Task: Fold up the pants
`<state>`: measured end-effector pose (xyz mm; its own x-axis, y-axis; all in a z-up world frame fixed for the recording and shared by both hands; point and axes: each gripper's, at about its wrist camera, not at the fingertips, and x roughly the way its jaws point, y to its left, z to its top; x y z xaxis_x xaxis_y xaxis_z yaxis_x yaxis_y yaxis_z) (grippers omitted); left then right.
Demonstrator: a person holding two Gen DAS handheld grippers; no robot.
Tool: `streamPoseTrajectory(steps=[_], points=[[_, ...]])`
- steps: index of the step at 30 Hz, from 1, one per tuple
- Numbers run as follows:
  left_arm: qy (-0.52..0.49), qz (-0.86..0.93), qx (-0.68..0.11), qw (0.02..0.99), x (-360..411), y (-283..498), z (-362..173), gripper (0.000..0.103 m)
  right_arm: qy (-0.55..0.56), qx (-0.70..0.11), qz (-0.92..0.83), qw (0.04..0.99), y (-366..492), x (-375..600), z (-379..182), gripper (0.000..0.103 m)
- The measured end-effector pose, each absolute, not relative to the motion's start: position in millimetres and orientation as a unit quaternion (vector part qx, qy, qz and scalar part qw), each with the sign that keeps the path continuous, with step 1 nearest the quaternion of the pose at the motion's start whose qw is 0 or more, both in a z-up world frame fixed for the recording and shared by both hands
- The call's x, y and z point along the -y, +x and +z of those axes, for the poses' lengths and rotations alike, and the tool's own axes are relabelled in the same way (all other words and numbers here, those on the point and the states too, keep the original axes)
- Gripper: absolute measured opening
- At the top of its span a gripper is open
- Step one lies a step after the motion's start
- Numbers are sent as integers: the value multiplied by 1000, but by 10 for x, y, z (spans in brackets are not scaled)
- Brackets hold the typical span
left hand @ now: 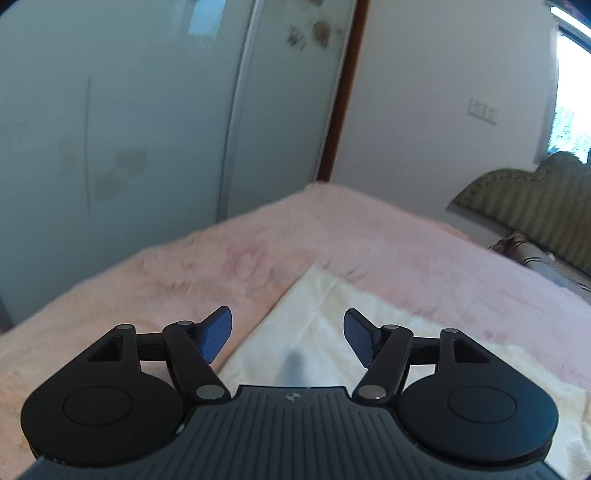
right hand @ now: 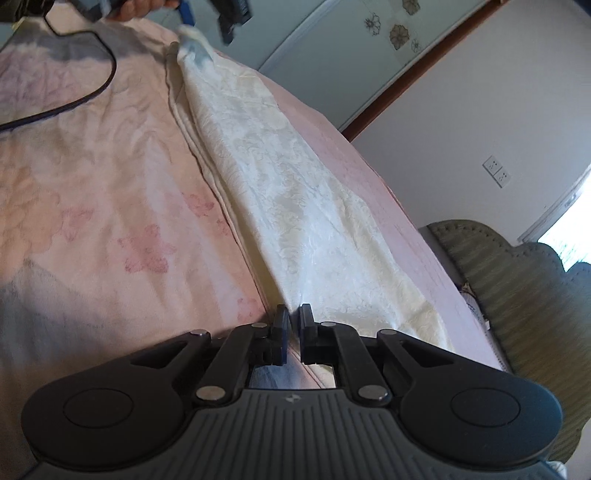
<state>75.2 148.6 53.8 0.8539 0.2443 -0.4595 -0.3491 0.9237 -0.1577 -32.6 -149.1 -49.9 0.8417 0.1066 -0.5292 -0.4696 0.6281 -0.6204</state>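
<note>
Cloth sits pinched between the pads of my right gripper [right hand: 294, 325]; its jaws are almost together on one end of the pants [right hand: 280, 192], at the near edge of the bed [right hand: 92, 177]. From that pinch the cream pants run away from me as one long narrow strip across the pink bedcover, with layered edges showing along the strip's left side, so I judge the two legs already lie one over the other. At the far end of the pants the cloth rises into a small peak just under my left gripper [right hand: 232, 16]. Seen from its own camera, my left gripper [left hand: 288, 338] stands wide, nothing between its blue pads [left hand: 218, 334], hovering over that end of the pants [left hand: 332, 332], which lies flat on the bedcover. A black cable [right hand: 74, 99] trails over the cover to the left of the pants. Beyond the bed's right side is a green headboard [right hand: 517, 280].

My reading: the lengthwise fold is done and the strip is stretched out. What is left is to bring one end across to the other, perhaps twice, and smooth the bundle.
</note>
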Motion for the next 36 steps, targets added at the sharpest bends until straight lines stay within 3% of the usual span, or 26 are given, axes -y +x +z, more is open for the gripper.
streamPoseTrajectory(steps=[4, 12, 16, 18, 22, 27, 30, 31, 32, 36], points=[[-103, 76, -206, 970, -1042, 782, 691, 82, -321, -244, 182, 897, -393, 1748, -284, 15], [-7, -163, -277, 947, 424, 1080, 228, 83, -131, -292, 15, 947, -472, 2975, -37, 15], [47, -226, -276, 933, 947, 1072, -65, 83, -84, -298, -90, 947, -464, 3712, 24, 15], [69, -239, -277, 928, 1129, 1044, -197, 83, -46, -296, -132, 945, -396, 4152, 40, 21], [82, -247, -292, 920, 1222, 1051, -417, 83, 87, -287, -178, 937, -270, 5132, -41, 55], [79, -250, -300, 917, 1228, 1064, -493, 87, 255, -287, -200, 902, -171, 5950, -328, 57], [94, -249, -299, 917, 1269, 1045, -499, 91, 273, -285, -173, 902, -131, 6063, -392, 53], [95, -248, -299, 917, 1270, 1048, -502, 92, 269, -288, -166, 904, -119, 6061, -390, 31], [93, -249, -299, 916, 1272, 1054, -499, 92, 261, -291, -157, 907, -105, 6050, -384, 16], [91, -250, -300, 916, 1268, 1066, -499, 93, 202, -286, -164, 922, -97, 5908, -299, 10]])
